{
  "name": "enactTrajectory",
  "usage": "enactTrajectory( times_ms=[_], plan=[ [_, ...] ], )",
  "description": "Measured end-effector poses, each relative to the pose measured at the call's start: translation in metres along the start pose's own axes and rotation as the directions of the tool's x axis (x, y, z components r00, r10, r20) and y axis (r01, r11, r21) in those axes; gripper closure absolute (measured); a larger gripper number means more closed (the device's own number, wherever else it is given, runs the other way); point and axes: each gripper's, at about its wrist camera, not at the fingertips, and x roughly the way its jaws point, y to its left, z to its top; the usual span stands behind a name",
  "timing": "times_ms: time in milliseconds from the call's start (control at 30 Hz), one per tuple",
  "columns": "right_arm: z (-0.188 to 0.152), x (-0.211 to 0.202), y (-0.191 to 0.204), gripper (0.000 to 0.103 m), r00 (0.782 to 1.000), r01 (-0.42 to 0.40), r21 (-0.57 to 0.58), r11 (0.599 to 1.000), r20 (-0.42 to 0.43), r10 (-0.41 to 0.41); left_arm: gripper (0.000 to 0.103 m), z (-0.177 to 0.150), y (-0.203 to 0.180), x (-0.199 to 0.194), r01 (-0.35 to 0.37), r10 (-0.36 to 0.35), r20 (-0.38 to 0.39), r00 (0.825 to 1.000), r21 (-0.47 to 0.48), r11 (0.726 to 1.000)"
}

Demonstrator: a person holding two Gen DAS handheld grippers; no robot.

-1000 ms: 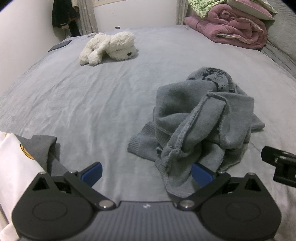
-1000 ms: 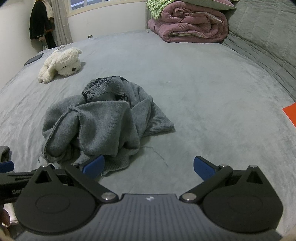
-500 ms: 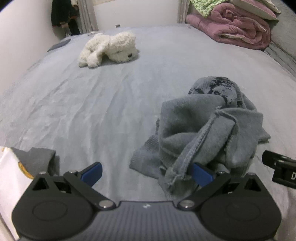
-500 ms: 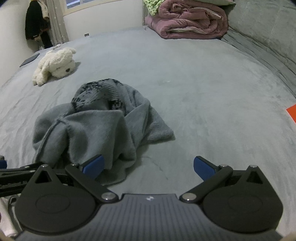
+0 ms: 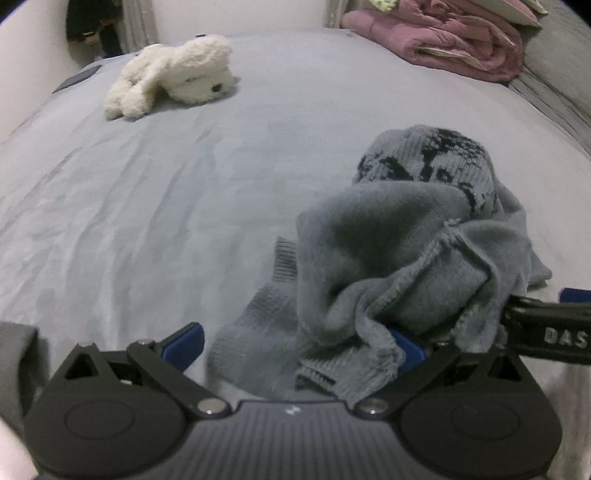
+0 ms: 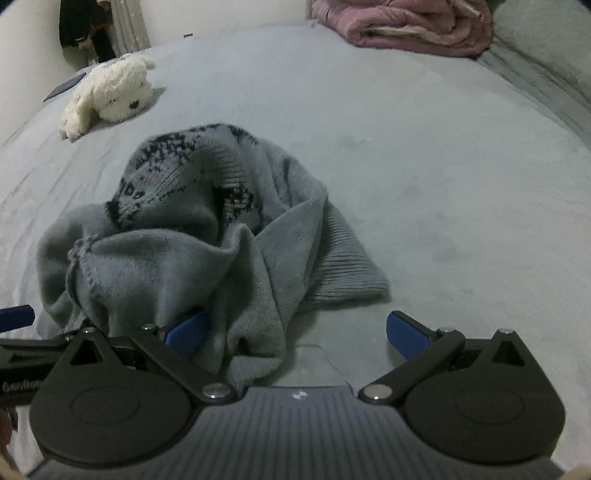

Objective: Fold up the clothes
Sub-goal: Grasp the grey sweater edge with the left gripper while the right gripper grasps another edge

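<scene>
Both grippers moved in; sweater (image 5: pixel 406 258) edges betw open jaws.

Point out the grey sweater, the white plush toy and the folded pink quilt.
grey sweater (image 6: pixel 166 266): right wrist view, on the plain knit in the middle of the crumpled heap.
white plush toy (image 5: pixel 192 74): left wrist view, on its head.
pink quilt (image 6: pixel 410 22): right wrist view, on the top fold.

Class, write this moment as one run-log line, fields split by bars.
stage: reaching | left gripper: open at grey sweater | right gripper: open at sweater edge | sweater: crumpled on bed
</scene>
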Motion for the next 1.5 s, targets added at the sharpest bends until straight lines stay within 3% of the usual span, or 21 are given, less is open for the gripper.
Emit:
enactTrajectory(
  times_ms=[167,367,533,600,700,800,867,967,1267,1500],
  plan=[
    [-0.001,0.016,-0.003,0.000,1.000,-0.029,0.007,1.000,0.005,0.029,0.000,0.001,0.003,0.017,0.068,-0.069,-0.051,0.996,-0.022,0.997],
    [-0.004,0.017,-0.010,0.000,0.997,-0.066,0.018,0.998,0.035,0.065,0.000,-0.003,-0.011,0.020,0.051,-0.050,-0.025,0.998,0.065,0.997],
    [-0.006,0.010,-0.019,0.000,0.994,-0.104,0.020,0.994,0.042,0.103,0.001,0.002,0.008,0.016,0.134,-0.133,-0.053,0.990,0.025,0.991],
    [-0.005,0.005,-0.024,0.001,0.992,-0.121,0.051,0.991,0.054,0.118,0.006,0.003,0.013,0.013,0.161,-0.161,-0.056,0.985,0.006,0.987],
    [-0.004,-0.004,-0.027,0.024,0.984,-0.166,0.088,0.982,0.076,0.160,0.020,0.004,0.019,0.006,0.199,-0.200,-0.047,0.979,-0.021,0.980],
    [-0.005,-0.011,-0.028,0.053,0.977,-0.204,0.107,0.973,0.083,0.196,0.043,0.001,0.020,-0.002,0.235,-0.235,-0.013,0.972,-0.036,0.971],
    [-0.005,-0.018,-0.027,0.086,0.974,-0.217,0.104,0.971,0.096,0.207,0.067,-0.001,0.021,-0.007,0.246,-0.245,0.020,0.969,-0.047,0.968],
    [-0.002,-0.026,-0.029,0.087,0.972,-0.218,0.113,0.969,0.120,0.204,0.084,-0.003,0.023,-0.015,0.260,-0.255,0.068,0.964,-0.062,0.964],
    [0.004,-0.065,-0.052,0.089,0.949,-0.269,0.159,0.950,0.211,0.233,0.088,0.000,0.039,-0.048,0.300,-0.272,0.220,0.937,-0.106,0.948],
    [-0.003,-0.095,-0.068,0.090,0.938,-0.260,0.140,0.955,0.270,0.216,0.088,0.001,0.030,-0.063,0.274,-0.255,0.246,0.935,-0.045,0.961]
  ],
)
